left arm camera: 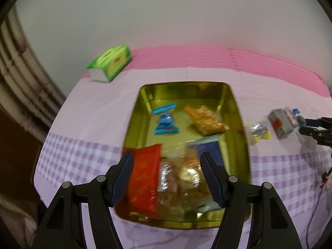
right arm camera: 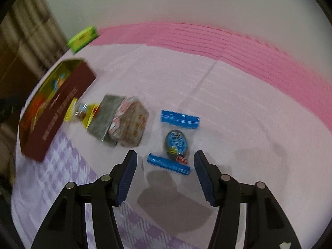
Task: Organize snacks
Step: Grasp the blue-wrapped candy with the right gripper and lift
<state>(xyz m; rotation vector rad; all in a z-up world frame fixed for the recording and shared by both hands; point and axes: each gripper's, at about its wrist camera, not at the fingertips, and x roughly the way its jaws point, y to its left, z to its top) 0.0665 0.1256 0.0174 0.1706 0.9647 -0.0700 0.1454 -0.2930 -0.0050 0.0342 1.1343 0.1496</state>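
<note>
- Left wrist view: left gripper (left arm camera: 167, 178) hovers over the near end of the gold tin (left arm camera: 238, 112), jaws spread wide, gripping nothing.
- Tin's rim runs just outside both jaw tips; its far half has open floor between the packets.
- Between the jaws: a red packet (left arm camera: 145, 178) by the left jaw and a clear bag of brown snacks (left arm camera: 182, 178) beside it; a dark blue packet (left arm camera: 213, 151) lies by the right jaw tip.
- Ahead of the jaws in the tin: one blue-ended candy (left arm camera: 165, 122) and one orange packet (left arm camera: 206, 120), apart from each other.
- Count in the tin: five packets visible, though blur makes it uncertain.
- Right of the tin on the bench (left arm camera: 83, 112): one yellow-edged clear packet (left arm camera: 259, 132) and one grey wrapped block (left arm camera: 281, 123), with the right gripper's tips just beyond.
- Green tissue box (left arm camera: 111, 63) sits far ahead-left, near the bench's pink back edge.
- Right wrist view: right gripper (right arm camera: 165, 173) has jaws wide open, empty, low over the bench.
- One blue-ended wrapped candy (right arm camera: 176, 143) lies just ahead, between the jaw tips, not touched.
- Ahead-left: the grey block (right arm camera: 120, 120), then the yellow-edged packet (right arm camera: 83, 112) against the tin's maroon side (right arm camera: 60, 112).
- Open cloth to the right and ahead of the jaws.
</note>
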